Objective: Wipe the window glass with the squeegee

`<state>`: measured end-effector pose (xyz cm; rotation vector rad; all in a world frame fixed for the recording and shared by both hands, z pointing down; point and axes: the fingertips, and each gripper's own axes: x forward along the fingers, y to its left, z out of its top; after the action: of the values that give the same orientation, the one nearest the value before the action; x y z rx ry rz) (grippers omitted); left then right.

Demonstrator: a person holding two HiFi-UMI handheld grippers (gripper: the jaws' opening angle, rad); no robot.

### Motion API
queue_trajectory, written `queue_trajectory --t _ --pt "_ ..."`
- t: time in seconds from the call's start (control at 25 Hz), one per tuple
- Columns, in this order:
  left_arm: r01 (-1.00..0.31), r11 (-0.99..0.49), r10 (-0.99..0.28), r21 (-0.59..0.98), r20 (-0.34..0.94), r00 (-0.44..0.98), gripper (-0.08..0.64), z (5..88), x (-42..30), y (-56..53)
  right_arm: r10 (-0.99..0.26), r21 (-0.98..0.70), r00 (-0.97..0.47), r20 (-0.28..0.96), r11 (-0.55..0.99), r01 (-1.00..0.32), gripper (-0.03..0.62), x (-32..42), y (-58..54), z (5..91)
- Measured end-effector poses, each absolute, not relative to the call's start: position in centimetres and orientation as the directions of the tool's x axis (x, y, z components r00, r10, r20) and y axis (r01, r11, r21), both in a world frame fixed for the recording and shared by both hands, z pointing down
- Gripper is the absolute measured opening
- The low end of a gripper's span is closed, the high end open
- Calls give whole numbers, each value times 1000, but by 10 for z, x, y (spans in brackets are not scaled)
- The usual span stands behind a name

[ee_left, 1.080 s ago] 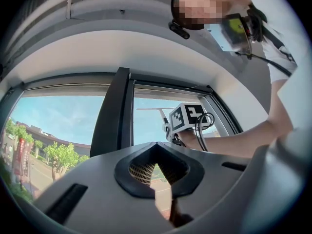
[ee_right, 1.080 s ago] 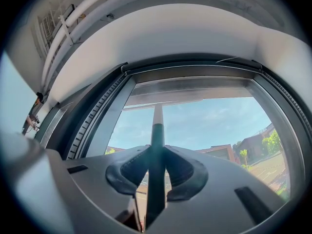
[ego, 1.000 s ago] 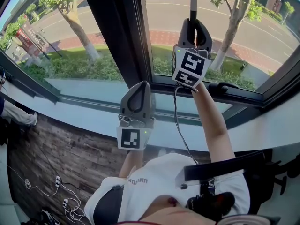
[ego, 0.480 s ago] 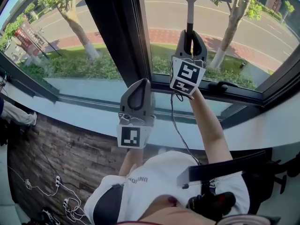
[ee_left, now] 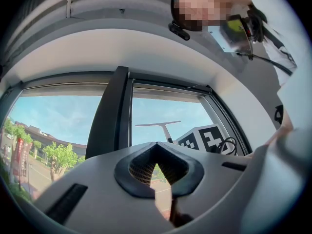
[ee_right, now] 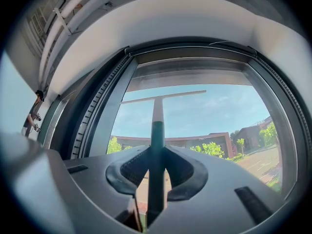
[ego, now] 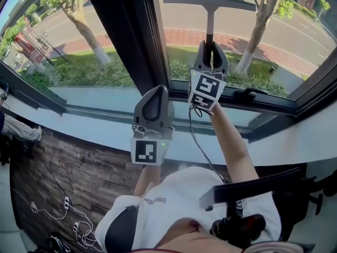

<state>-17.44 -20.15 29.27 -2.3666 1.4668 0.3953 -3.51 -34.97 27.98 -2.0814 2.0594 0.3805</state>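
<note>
Right hand-held gripper [ego: 211,47] [ee_right: 157,152]: it is shut tight on the dark handle of the squeegee. It is held up in front of the right window pane.
Squeegee [ego: 210,25] [ee_right: 157,126] [ee_left: 163,126]: its handle sticks straight up out of the jaws. Its long blade lies across the top like the letter T, high up on the pane. I cannot tell if the blade touches the glass.
Left hand-held gripper [ego: 157,91] [ee_left: 157,145]: its jaws are shut with the tips touching, and there is nothing in them. It sits lower than the right one and to its left, in front of the dark post.
Marker cubes: one is on the back of each gripper, the right cube [ego: 204,91] and the left cube [ego: 146,152].
Cable [ego: 197,136]: a thin black one hangs from the right gripper and runs down beside the arm.
Window glass [ego: 274,46]: it is see-through, with trees [ego: 79,15], grass and a road outside.
Post [ego: 126,41]: it is dark and stands between the two panes.
Window handle [ego: 253,94]: it is black and sits on the bottom frame, just to the right of the right gripper.
Sill [ego: 105,136]: it is white and runs under the window.
Floor [ego: 68,167]: it is brown wood, with white wires lying in the corner.
</note>
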Motion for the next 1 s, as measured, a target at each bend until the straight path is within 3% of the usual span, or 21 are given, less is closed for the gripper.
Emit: queue_trajectory --t 1.0 --pt "-892 -434 -804 -122 -394 445 -5 290 -174 -211 -988 29 32 -154 -37 -999 100 -35 -343 357"
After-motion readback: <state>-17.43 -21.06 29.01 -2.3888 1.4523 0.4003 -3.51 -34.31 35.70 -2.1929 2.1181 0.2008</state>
